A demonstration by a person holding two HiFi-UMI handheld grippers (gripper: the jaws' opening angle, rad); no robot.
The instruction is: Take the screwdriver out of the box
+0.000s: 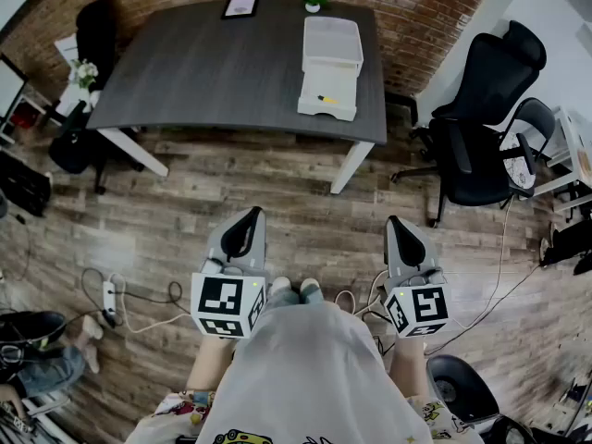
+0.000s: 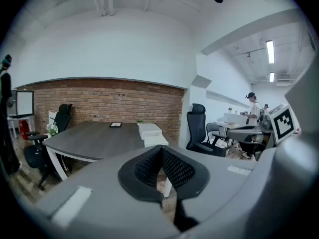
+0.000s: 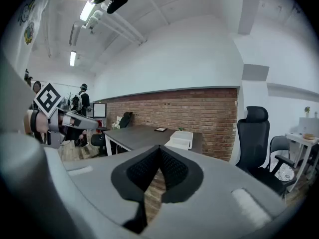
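A white box [image 1: 330, 67] lies on the dark grey table [image 1: 213, 72] at its right end, with its lid [image 1: 333, 43] folded back. Inside the box a small yellow-handled screwdriver [image 1: 326, 99] rests near the front wall. My left gripper [image 1: 250, 218] and right gripper [image 1: 396, 226] hover over the wooden floor, well short of the table, both shut with nothing between the jaws. The box [image 2: 152, 133] shows small beyond the left jaws, and the same box [image 3: 181, 140] shows beyond the right jaws.
Two black office chairs [image 1: 481, 128] stand right of the table. Another black chair [image 1: 79, 146] is at the left end. A picture frame [image 1: 240, 6] and a small plant [image 1: 314, 4] sit at the table's far edge. Cables [image 1: 129, 308] lie on the floor.
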